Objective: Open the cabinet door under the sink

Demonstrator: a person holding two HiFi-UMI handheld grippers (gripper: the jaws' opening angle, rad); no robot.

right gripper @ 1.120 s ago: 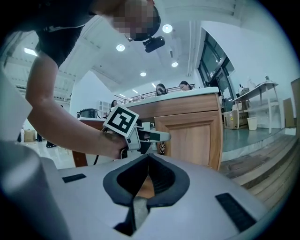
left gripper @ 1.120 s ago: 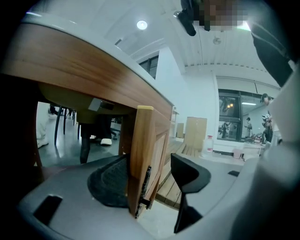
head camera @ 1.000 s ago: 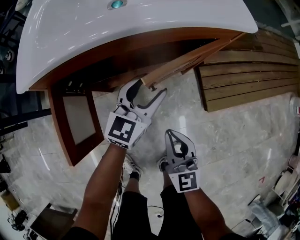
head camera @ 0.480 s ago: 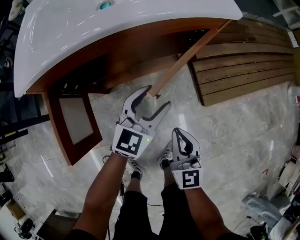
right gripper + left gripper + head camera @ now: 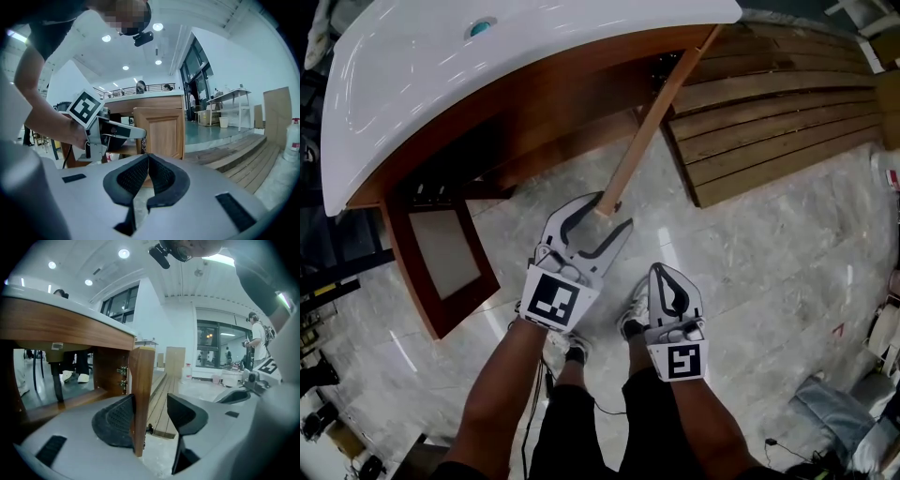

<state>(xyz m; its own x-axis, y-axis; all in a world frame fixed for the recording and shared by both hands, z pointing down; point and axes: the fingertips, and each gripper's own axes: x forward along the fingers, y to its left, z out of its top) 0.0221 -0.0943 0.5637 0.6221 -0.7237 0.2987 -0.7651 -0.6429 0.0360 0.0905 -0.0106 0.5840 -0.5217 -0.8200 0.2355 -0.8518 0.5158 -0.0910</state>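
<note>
The white sink [image 5: 487,84] spans the top left of the head view, with the wooden cabinet [image 5: 534,117] beneath it. Pale marble floor [image 5: 750,272] takes up most of the rest, and a slatted wooden platform [image 5: 769,112] lies on it at the right.

The cabinet's right door [image 5: 652,122] is swung far out and shows edge-on from above, its hinged end near the platform's corner. A second door [image 5: 441,262] stands open at the left.

The left gripper [image 5: 614,209] straddles the right door's free edge. Its jaws are apart and have just been closing. In the left gripper view the left pad [image 5: 117,420] lies against one face of the door, while the right pad [image 5: 185,413] stands clear of the other face.

The right gripper [image 5: 666,277] hangs just beside it over bare floor, jaws together on nothing.

A small dark knob [image 5: 149,429] sticks out low on the door between the left gripper's jaws.
</note>
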